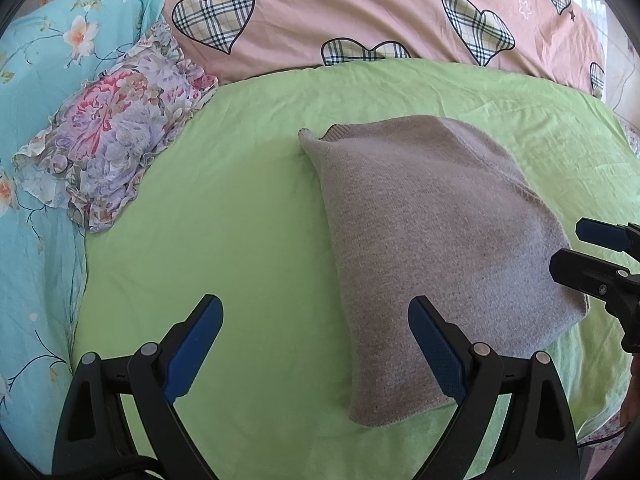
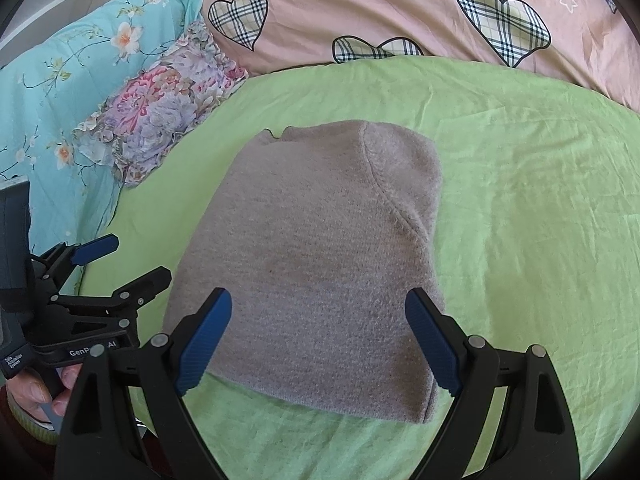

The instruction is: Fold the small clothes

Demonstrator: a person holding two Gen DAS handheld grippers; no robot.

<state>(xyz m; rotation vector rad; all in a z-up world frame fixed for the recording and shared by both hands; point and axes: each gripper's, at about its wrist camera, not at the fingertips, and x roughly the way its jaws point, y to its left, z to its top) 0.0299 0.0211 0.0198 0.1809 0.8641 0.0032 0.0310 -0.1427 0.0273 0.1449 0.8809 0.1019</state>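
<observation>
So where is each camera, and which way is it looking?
Left wrist: sits on the left gripper, looking forward over the green sheet at the folded grey sweater; its own open fingers show, with the right gripper at the right edge.
Right wrist: sits on the right gripper, looking straight over the sweater; the left gripper and a hand show at left.
Both share the sweater, flowery pillow and pink heart quilt.
</observation>
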